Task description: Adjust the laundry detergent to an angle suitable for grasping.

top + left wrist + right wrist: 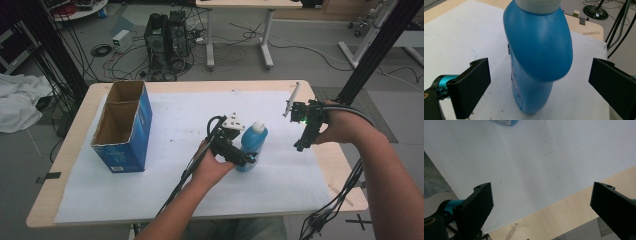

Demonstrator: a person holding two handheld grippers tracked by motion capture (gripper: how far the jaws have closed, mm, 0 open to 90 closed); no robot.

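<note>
A blue plastic bottle (252,144) with a white cap stands upright on the white sheet (170,125) near the table's middle. In the left gripper view the bottle (537,55) rises between the two black jaws, which stand wide apart on either side without touching it. My left gripper (246,159) is open around the bottle's lower part. My right gripper (300,146) hangs open above the sheet's right edge, to the right of the bottle, with nothing between its jaws. The right gripper view shows the gripper (541,205) over bare sheet and table wood, with a blue bottle base (505,122) at the top edge.
An open blue cardboard box (121,127) stands on the left part of the sheet. The wooden table (345,165) shows as a strip right of the sheet. Cables trail from both grippers off the near edge. Computers and another table stand on the floor behind.
</note>
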